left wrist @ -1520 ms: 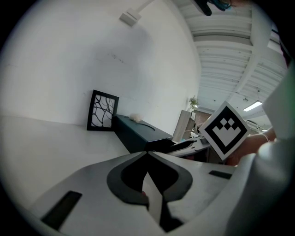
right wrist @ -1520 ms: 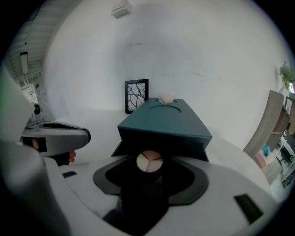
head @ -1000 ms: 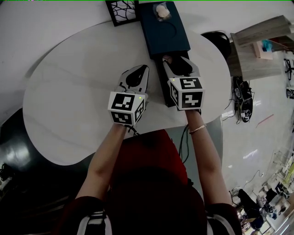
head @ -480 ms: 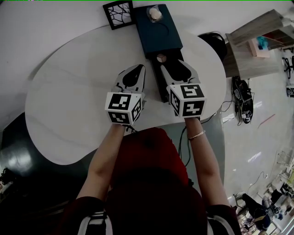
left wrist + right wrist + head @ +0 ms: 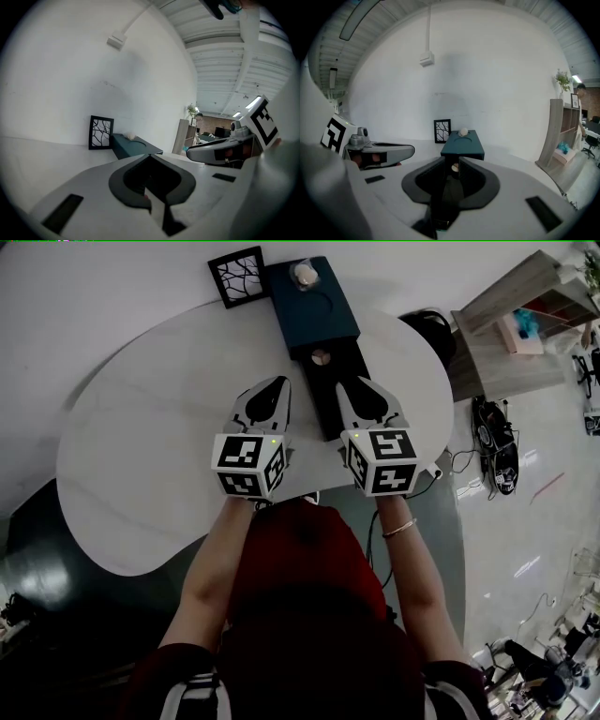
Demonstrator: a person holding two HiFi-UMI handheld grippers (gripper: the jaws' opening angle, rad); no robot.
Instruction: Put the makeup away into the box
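Currently I have both grippers side by side over the middle of the table (image 5: 141, 456). My left gripper (image 5: 272, 388) is clenched, jaws tip to tip with nothing between them, and it hangs over bare tabletop left of the drawer. My right gripper (image 5: 361, 390) sits by the near end of the pulled-out drawer (image 5: 323, 395). Its jaws have just been closing and now stand a narrow slit apart, gripping nothing; through the slit I see only the drawer beyond.

The makeup, a small round compact (image 5: 321, 357), lies at the drawer's far end, just in front of the dark teal box (image 5: 314, 310) and clear of both grippers. The box stands at the table's far edge, with a pale round puff (image 5: 304, 275) on the far end of its lid. A black frame (image 5: 235, 276) with a branching pattern stands just left of the box at that same edge.
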